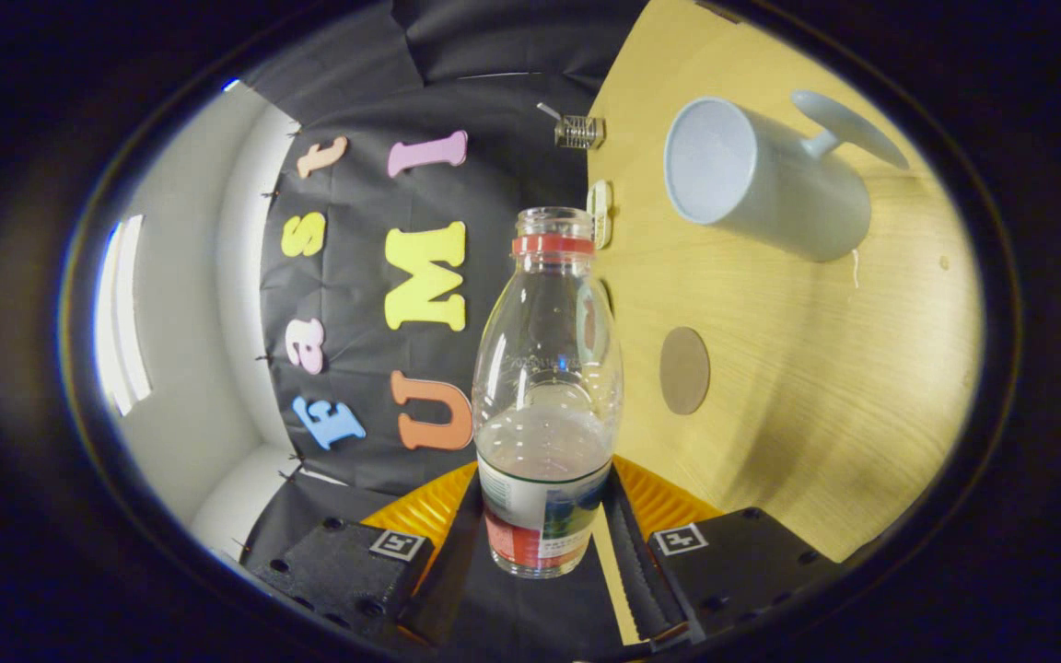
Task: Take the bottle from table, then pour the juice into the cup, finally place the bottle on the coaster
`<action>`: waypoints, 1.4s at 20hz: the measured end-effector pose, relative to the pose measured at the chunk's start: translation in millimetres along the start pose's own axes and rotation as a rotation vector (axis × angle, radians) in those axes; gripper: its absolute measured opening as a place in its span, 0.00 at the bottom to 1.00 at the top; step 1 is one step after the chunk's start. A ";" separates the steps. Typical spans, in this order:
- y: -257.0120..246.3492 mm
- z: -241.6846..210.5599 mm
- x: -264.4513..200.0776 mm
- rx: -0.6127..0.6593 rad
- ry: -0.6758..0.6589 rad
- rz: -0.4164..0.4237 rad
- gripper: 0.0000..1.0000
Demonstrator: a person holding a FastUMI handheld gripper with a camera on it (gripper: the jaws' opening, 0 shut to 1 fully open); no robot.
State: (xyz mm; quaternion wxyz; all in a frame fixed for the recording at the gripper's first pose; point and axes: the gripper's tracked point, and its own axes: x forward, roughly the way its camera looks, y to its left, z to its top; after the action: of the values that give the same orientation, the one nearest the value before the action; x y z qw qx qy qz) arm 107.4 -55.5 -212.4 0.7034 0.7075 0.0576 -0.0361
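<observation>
My gripper [544, 539] is shut on the label end of a clear bottle [547, 368], with one finger on each side of it. The bottle has a red neck ring and an uncapped mouth [554, 223], and pale liquid sits in its lower part. The view is rolled, so the wooden table [798, 387] stands to the right of the bottle. A pale blue cup [765, 180] with a handle stands on the table beyond the bottle's mouth and to its right, its opening showing. A round brown coaster [684, 370] lies on the table right of the bottle's middle.
A small metal clip [578, 131] and a small pale oval thing [599, 214] sit at the table's edge by the black booth wall [494, 92]. White walls [180, 368] lie left of the cloth. Bare wood spreads between the coaster and the cup.
</observation>
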 end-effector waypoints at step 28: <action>30.6 25.2 2.0 0.184 -0.035 0.081 0.75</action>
State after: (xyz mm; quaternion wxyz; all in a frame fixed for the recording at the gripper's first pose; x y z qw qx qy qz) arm 114.2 -80.8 -182.5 0.6374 0.7700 0.0132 -0.0251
